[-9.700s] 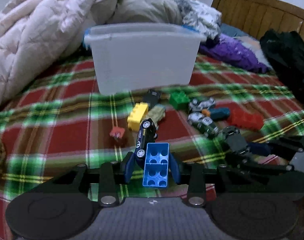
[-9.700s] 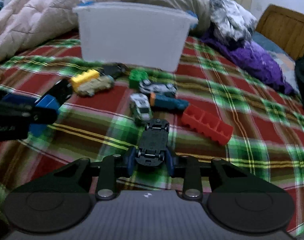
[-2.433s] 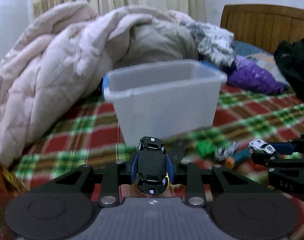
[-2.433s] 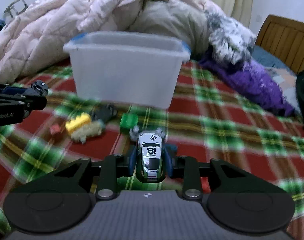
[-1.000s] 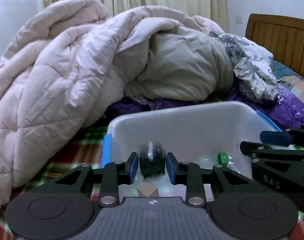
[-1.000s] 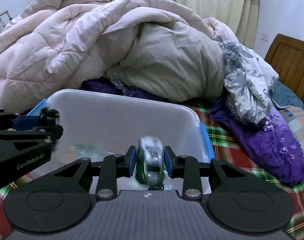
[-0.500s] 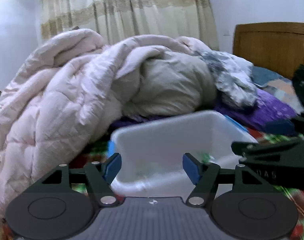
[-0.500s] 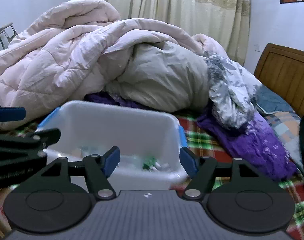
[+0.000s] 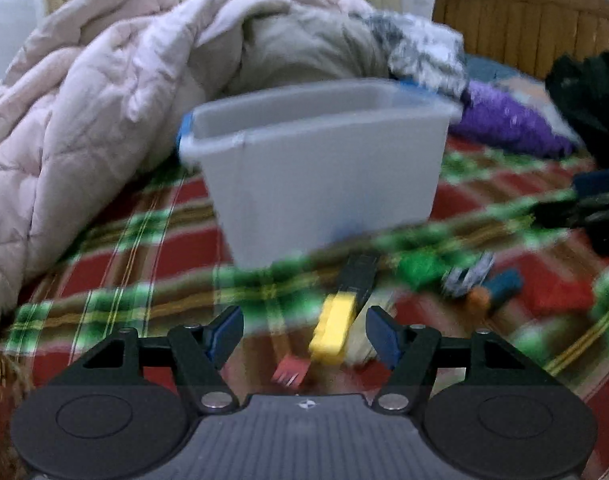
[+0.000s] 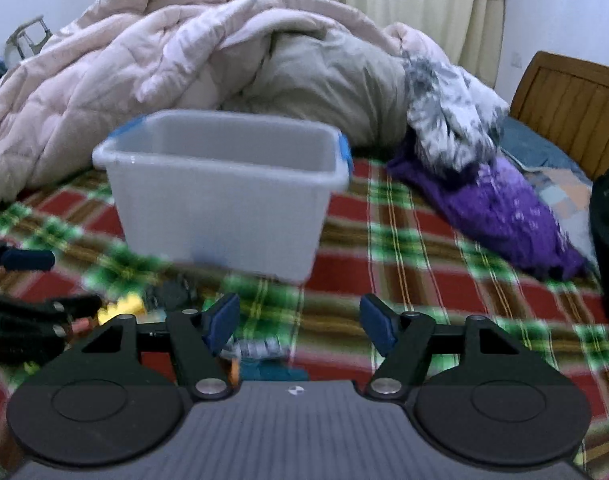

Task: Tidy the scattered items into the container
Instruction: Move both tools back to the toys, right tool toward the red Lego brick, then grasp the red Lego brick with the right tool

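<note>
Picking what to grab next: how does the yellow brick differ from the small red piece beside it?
The yellow brick is larger and elongated, lying lengthwise away from the camera; the small red piece is short and squat. The brick sits farther out between the open left gripper fingers; the red piece lies nearer the gripper body. Both rest on the plaid blanket.

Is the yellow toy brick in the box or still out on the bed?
Out: yellow toy brick lies on the plaid bedspread, before the plastic box.
</note>
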The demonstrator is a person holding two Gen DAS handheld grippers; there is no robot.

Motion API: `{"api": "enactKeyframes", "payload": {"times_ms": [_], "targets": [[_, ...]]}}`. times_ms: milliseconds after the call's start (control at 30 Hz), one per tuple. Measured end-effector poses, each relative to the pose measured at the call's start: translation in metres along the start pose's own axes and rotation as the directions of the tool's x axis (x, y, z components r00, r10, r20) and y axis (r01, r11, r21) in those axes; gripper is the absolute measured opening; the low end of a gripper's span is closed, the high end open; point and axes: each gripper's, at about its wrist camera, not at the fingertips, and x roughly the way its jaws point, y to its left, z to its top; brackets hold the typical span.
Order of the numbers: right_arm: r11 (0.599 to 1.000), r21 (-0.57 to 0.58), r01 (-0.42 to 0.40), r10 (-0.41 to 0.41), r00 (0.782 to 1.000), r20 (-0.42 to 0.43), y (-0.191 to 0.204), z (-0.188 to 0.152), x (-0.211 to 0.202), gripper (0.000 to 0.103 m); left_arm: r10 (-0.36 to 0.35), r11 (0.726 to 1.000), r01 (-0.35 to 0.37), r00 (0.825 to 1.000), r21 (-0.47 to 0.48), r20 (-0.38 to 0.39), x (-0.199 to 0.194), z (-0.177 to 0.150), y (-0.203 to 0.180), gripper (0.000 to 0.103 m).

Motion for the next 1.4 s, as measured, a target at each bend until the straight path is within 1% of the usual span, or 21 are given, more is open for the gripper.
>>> {"api": "enactKeyframes", "payload": {"times_ms": [167, 267, 333, 367, 400, 433, 467, 500, 600, 700, 800, 867, 900, 933, 1000, 1067, 1133, 1167, 1200, 1300, 1400], "targets": [[0.998, 0.055, 0.024, -0.022, 0.999, -0.035, -0.013, -0.014, -0.001, 0.070, -0.022, 0.999, 0.020, 0.997, -0.027, -0.075, 0.019, -0.019, 0.018, 0.071], [0.996, 0.083, 0.027, -0.024, 0.999, -0.039, -0.015, -0.016, 0.000, 0.070, -0.023, 1.000, 0.022, 0.996, -0.017, -0.084, 0.028, -0.024, 0.020, 0.071], [0.996, 0.080, 0.027, -0.023, 0.999, -0.041, -0.014, -0.018, 0.001, 0.068, -0.050, 0.999, 0.048, 0.994, -0.021, -0.096, 0.036, -0.023, 0.021, 0.069], [0.997, 0.079, 0.026, -0.023, 0.999, -0.047, -0.014, -0.019, 0.002, 0.068, -0.076, 0.997, 0.072, 0.990, -0.033, -0.116, 0.042, -0.022, 0.022, 0.059], [0.996, 0.080, 0.025, -0.021, 0.998, -0.054, -0.014, -0.020, 0.003, 0.067, -0.099, 0.994, 0.094, 0.986, -0.046, -0.132, 0.047, -0.022, 0.022, 0.053], [0.996, 0.085, 0.025, -0.020, 0.998, -0.061, -0.014, -0.021, 0.004, 0.066, -0.106, 0.994, 0.100, 0.986, -0.047, -0.131, 0.048, -0.022, 0.021, 0.052], [0.996, 0.090, 0.027, -0.021, 0.998, -0.064, -0.015, -0.022, 0.004, 0.065, -0.103, 0.994, 0.099, 0.987, -0.038, -0.125, 0.048, -0.023, 0.019, 0.047], [0.995, 0.094, 0.029, -0.023, 0.998, -0.065, -0.017, -0.024, 0.004, 0.065, -0.104, 0.994, 0.102, 0.987, -0.025, -0.119, 0.045, -0.024, 0.016, 0.039], [0.994, 0.101, 0.036, -0.028, 0.997, -0.073, -0.024, -0.029, 0.006, 0.065, -0.102, 0.995, 0.101, 0.989, -0.016, -0.107, 0.034, -0.031, 0.007, 0.033], [0.998, 0.061, 0.028, -0.021, 0.994, -0.104, -0.025, -0.039, 0.013, 0.066, -0.126, 0.991, 0.121, 0.987, -0.064, -0.095, 0.021, -0.036, -0.003, 0.033], [1.000, -0.026, 0.000, -0.003, 0.991, -0.132, -0.022, -0.050, 0.022, 0.067, -0.118, 0.993, 0.115, 0.989, -0.033, -0.086, 0.008, -0.043, -0.024, 0.033], [0.997, -0.071, -0.008, -0.001, 0.991, -0.131, -0.022, -0.055, 0.027, 0.072, -0.127, 0.992, 0.125, 0.988, -0.024, -0.093, 0.006, -0.046, -0.034, 0.033], [0.997, -0.081, -0.014, 0.004, 0.992, -0.128, -0.023, -0.056, 0.031, 0.076, -0.138, 0.990, 0.136, 0.986, -0.026, -0.098, 0.005, -0.048, -0.039, 0.033], [0.996, -0.089, -0.020, 0.009, 0.992, -0.127, -0.025, -0.056, 0.035, 0.078, -0.147, 0.989, 0.145, 0.984, -0.031, -0.102, 0.005, -0.048, -0.042, 0.033], [0.995, -0.094, -0.023, 0.010, 0.990, -0.144, -0.029, -0.056, 0.044, 0.078, -0.163, 0.986, 0.159, 0.981, -0.042, -0.103, 0.002, -0.048, -0.045, 0.033], [0.994, -0.084, -0.066, 0.052, 0.986, -0.156, -0.033, -0.055, 0.050, 0.075, -0.166, 0.986, 0.162, 0.981, -0.050, -0.104, 0.002, -0.048, -0.046, 0.033], [0.992, -0.036, -0.118, 0.110, 0.979, -0.173, -0.036, -0.058, 0.048, 0.063, -0.164, 0.986, 0.159, 0.981, -0.060, -0.106, 0.002, -0.049, -0.045, 0.033], [0.990, -0.005, -0.142, 0.139, 0.973, -0.184, -0.037, -0.060, 0.044, 0.060, -0.162, 0.986, 0.156, 0.981, -0.064, -0.107, 0.002, -0.049, -0.045, 0.033], [0.986, 0.025, -0.164, 0.166, 0.965, -0.201, -0.036, -0.063, 0.041, 0.054, -0.160, 0.986, 0.153, 0.981, -0.069, -0.108, 0.002, -0.049, -0.045, 0.033], [0.981, 0.057, -0.183, 0.191, 0.962, -0.196, -0.027, -0.072, 0.024, 0.054, -0.149, 0.987, 0.142, 0.983, -0.075, -0.109, 0.000, -0.049, -0.043, 0.033], [0.983, 0.029, -0.182, 0.184, 0.974, -0.132, -0.016, -0.075, 0.001, 0.056, -0.145, 0.987, 0.137, 0.984, -0.082, -0.107, -0.003, -0.050, -0.040, 0.033]]}}
